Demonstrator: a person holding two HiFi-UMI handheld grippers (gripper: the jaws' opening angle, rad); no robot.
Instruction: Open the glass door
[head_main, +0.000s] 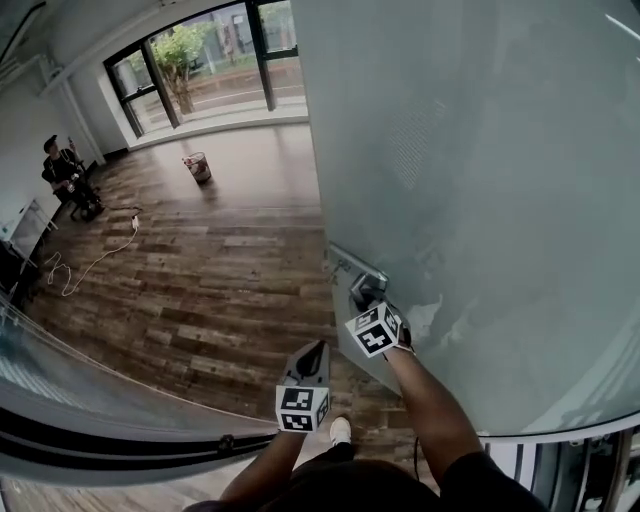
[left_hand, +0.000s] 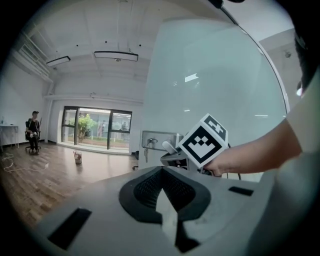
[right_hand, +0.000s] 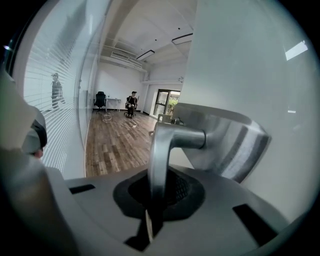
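1. the right gripper (right_hand: 156, 186) is clenched on the door handle (right_hand: 162, 145). the metal lever runs down between its jaws, and they press on it from both sides.
2. the left gripper (left_hand: 164, 184) has its jaws pressed together with nothing between them. in the head view it hangs in the air just left of the right one and nearer the person, touching nothing.
3. the handle juts from a metal lock plate (left_hand: 154, 141) near the door's free edge. what looks like a key (left_hand: 146, 150) hangs from that plate.
4. the glass door (head_main: 480, 200) is a pale frosted pane that fills the right side of the head view. it stands swung open, and the room shows past its edge on the left.
5. the person's right forearm (head_main: 430, 400) reaches up to the gripper on the handle. a pale shoe (head_main: 340, 430) shows below, between the two arms.
6. beyond the door lies a wooden floor (head_main: 200, 290). a small bucket (head_main: 197, 167) stands on it well away from the door, and a white cable (head_main: 90, 262) trails across it at the left.
7. a seated person (head_main: 68, 175) is at the far left wall, and tall dark-framed windows (head_main: 210, 60) close the far end of the room.
8. in the right gripper view a striped glass wall (right_hand: 55, 100) runs along the left side.
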